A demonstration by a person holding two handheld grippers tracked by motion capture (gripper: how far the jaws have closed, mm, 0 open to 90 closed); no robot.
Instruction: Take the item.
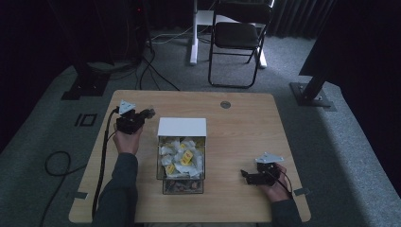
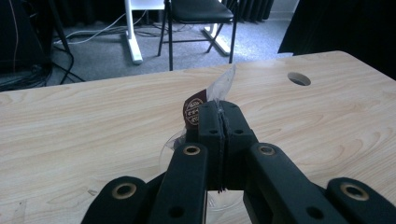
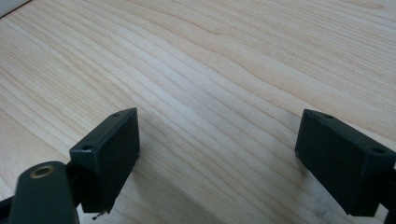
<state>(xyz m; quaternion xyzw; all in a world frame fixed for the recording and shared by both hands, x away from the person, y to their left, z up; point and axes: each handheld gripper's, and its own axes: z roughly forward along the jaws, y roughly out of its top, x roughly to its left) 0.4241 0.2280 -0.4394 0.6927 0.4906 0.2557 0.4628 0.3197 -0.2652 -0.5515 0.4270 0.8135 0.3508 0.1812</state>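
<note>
Clear box point(image 1: 181, 163) of packets sits mid table point(image 1: 246, 127), white lid point(image 1: 182, 126) standing up at far edge, blocks straight path between hands. Bare wood left of box, big bare stretch right and behind. Small hole point(image 1: 225, 104) near far edge, nothing else.

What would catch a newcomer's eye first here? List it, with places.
The clear box at the middle of the table, its white lid raised at the back, stuffed with white and yellow packets. Next, the left gripper, over the table's far left, shut on a clear wrapper with a dark red label. The right gripper stands open over bare wood near the right edge.
</note>
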